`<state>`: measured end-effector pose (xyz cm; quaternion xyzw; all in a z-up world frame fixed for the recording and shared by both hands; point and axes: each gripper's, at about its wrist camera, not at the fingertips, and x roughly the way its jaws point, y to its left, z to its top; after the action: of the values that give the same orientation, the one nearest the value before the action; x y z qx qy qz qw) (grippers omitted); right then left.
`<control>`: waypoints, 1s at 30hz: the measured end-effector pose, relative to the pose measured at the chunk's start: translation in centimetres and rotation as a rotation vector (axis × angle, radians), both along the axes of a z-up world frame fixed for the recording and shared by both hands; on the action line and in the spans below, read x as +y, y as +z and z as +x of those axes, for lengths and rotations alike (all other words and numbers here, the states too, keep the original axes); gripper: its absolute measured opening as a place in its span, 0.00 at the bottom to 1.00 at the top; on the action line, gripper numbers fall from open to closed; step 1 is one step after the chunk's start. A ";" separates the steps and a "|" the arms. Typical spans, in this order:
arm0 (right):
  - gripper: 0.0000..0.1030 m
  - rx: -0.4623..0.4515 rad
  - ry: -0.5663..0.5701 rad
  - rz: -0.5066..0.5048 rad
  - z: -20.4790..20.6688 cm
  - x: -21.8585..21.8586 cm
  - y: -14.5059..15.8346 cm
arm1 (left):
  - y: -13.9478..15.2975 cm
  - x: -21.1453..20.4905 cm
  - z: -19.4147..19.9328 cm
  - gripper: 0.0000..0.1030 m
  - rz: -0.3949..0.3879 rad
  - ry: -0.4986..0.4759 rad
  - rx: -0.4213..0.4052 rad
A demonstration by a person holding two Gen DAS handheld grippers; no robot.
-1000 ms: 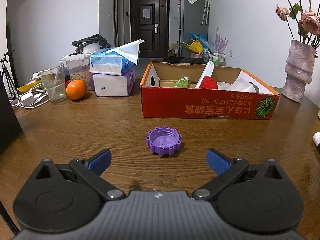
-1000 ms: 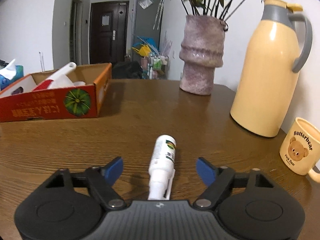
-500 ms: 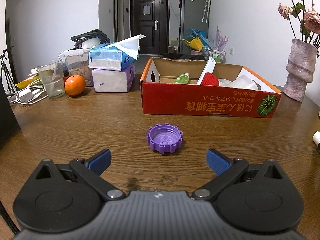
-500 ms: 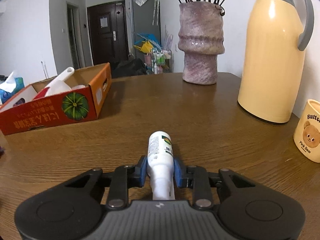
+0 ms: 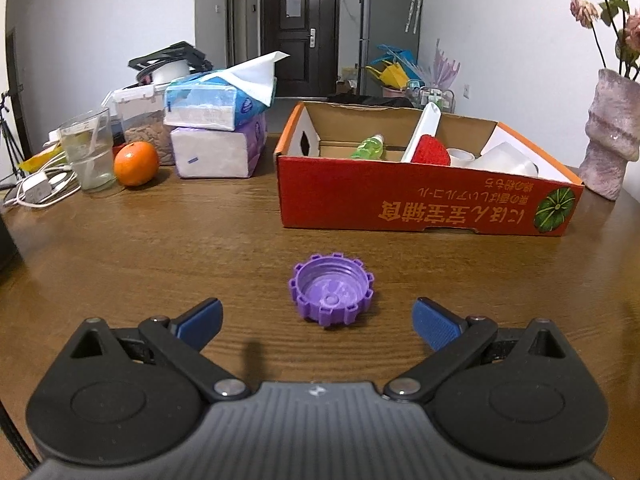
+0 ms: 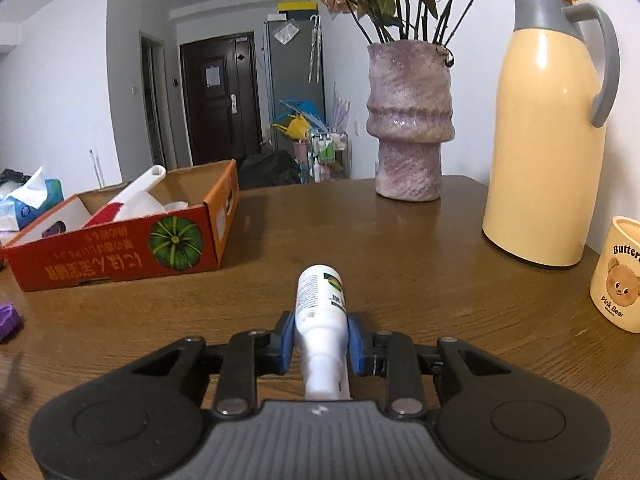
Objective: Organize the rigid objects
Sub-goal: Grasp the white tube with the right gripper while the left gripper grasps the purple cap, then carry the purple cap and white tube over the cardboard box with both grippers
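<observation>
Clamping the bottle point(image 6: 320, 312) near its neck, the right gripper point(image 6: 320, 340) risks letting the smooth white plastic cylinder pivot or slip when lifted toward the cardboard box point(image 5: 424, 208). The left gripper point(image 5: 318, 320) gapes wide before the ridged purple cap point(image 5: 331, 294), lying open-side up on the wood-grain worktop point(image 5: 160, 248).

Probably a home: flower vase point(image 6: 410, 120), fridge point(image 5: 386, 28), front door point(image 5: 298, 28).

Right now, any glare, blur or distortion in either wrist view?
Left wrist: sharp, fisheye bends the table edge, dark corners, soft shadow beside the purple cap. Right wrist: sharp, glare streaks on the thermos, the mug is cut off by the frame.
</observation>
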<state>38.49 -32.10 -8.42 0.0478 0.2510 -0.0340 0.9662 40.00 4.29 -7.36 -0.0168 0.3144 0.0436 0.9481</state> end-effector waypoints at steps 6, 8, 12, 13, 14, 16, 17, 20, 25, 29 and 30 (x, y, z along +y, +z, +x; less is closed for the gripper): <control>0.26 -0.011 0.012 0.000 0.0 1.4 0.1 | -0.2 -0.2 1.5 0.89 -0.002 -0.005 0.005; 0.26 -0.013 0.013 0.000 0.0 1.7 0.1 | -0.3 -0.2 2.0 0.82 -0.008 -0.008 0.011; 0.26 -0.017 0.010 0.002 0.0 2.3 0.2 | -0.6 -0.2 2.7 0.58 -0.023 -0.027 0.030; 0.26 -0.019 0.010 0.003 0.0 2.4 0.2 | -0.6 -0.2 2.8 0.54 -0.027 -0.030 0.036; 0.26 -0.020 0.009 0.004 0.0 2.5 0.2 | -0.7 -0.2 2.8 0.52 -0.028 -0.032 0.041; 0.26 -0.022 0.010 0.004 0.0 2.7 0.2 | -0.7 -0.1 2.8 0.52 -0.041 -0.036 0.042; 0.26 -0.023 0.011 0.005 0.1 2.8 0.2 | -0.7 0.0 2.8 0.52 -0.048 -0.038 0.041; 0.26 -0.029 0.016 0.005 -0.1 3.2 0.3 | -0.7 0.1 2.7 0.52 -0.054 -0.042 0.037; 0.26 -0.039 0.027 0.009 -0.2 3.9 0.4 | -0.3 -0.2 2.4 0.52 -0.043 -0.052 0.018; 0.26 -0.054 0.039 0.016 -0.3 4.6 0.6 | 0.3 -0.5 1.9 0.52 -0.031 -0.057 -0.009; 0.26 -0.058 0.042 0.018 -0.3 4.8 0.6 | 0.4 -0.6 1.8 0.52 -0.029 -0.061 -0.016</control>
<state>38.15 -27.32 -7.78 0.0522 0.2240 -0.0099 0.9731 41.79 3.66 -6.92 -0.0213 0.3076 0.0100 0.9512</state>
